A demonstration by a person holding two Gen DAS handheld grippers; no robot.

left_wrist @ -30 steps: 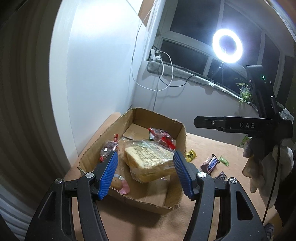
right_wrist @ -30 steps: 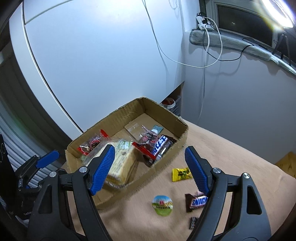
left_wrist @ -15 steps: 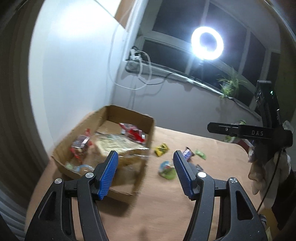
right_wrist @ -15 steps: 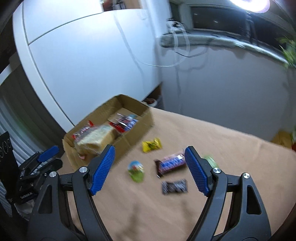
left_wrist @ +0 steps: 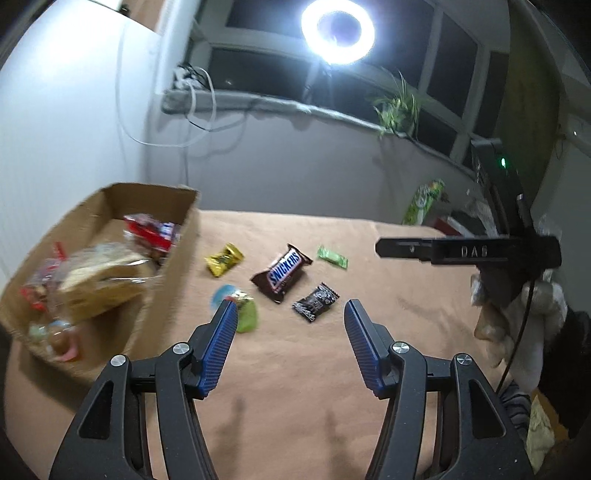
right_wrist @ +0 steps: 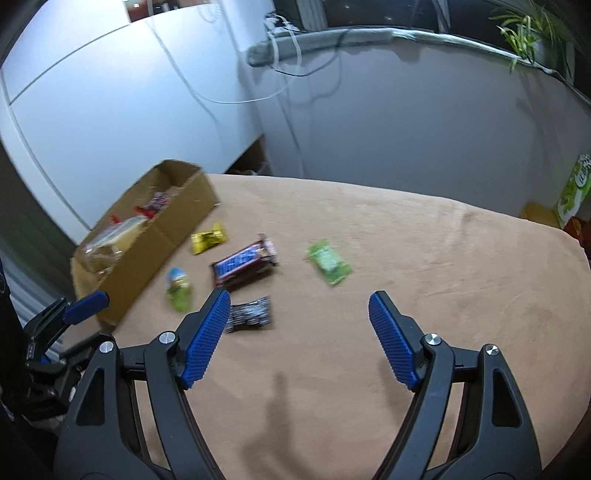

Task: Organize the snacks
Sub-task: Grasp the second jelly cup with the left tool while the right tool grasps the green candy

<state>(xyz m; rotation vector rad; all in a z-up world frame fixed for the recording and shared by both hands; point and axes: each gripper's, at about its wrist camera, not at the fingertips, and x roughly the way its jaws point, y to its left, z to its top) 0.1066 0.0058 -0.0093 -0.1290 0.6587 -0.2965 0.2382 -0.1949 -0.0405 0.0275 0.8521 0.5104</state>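
Lit ring light (left_wrist: 338, 31) before dark windows (left_wrist: 454, 62), grey sill with plant (left_wrist: 397, 107), white wall panels (right_wrist: 110, 99), tan tabletop (right_wrist: 424, 258)

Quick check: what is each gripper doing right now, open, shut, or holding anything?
Left gripper: open, jaws just closing slightly, nothing between them.
Right gripper: open, holding nothing.

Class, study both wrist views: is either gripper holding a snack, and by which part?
Nothing is held. The left gripper and the right gripper are both open above the tan cloth-covered table, jaws empty.
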